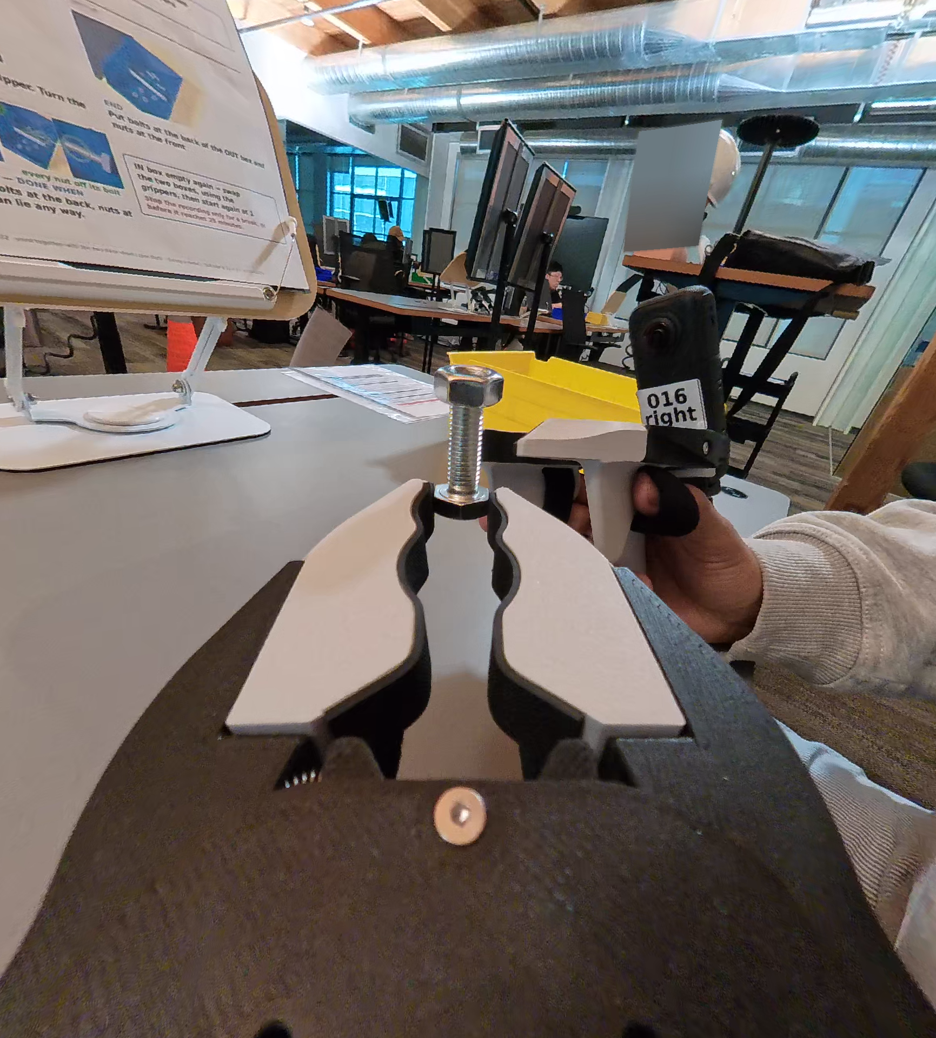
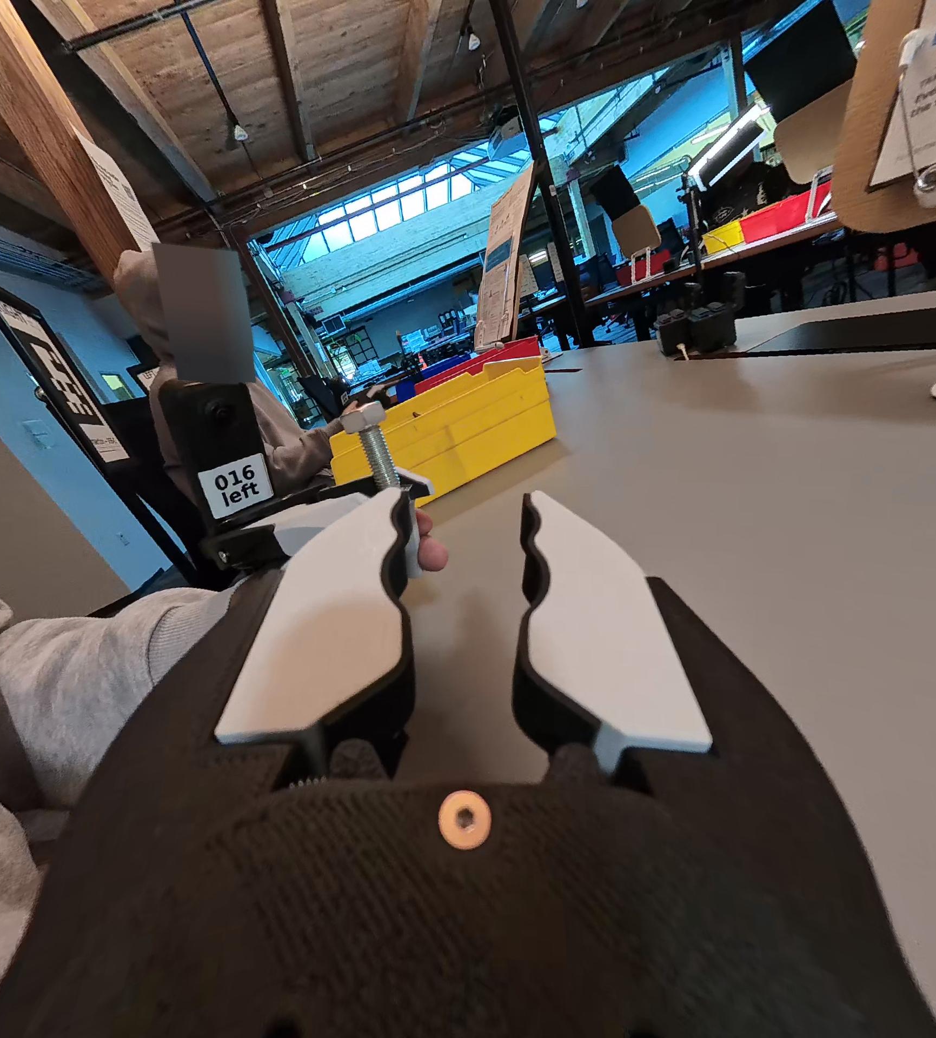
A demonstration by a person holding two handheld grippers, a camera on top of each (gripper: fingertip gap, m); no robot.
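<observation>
Bolt (image 1: 466, 432) standing upright, pinched only by its nut (image 1: 461, 495) in left gripper (image 1: 461, 505), may tip out, while right gripper (image 2: 462, 522) hangs open and empty nearby.

Left claw (image 1: 461, 500) pinched tight at its tips; right claw (image 2: 462, 508) spread wide, empty

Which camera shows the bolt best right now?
The left wrist view: the bolt stands upright, head up, sharp and centred, with the left gripper shut on its nut. The right wrist view shows it smaller, tilted, its lower end hidden behind a finger.
</observation>
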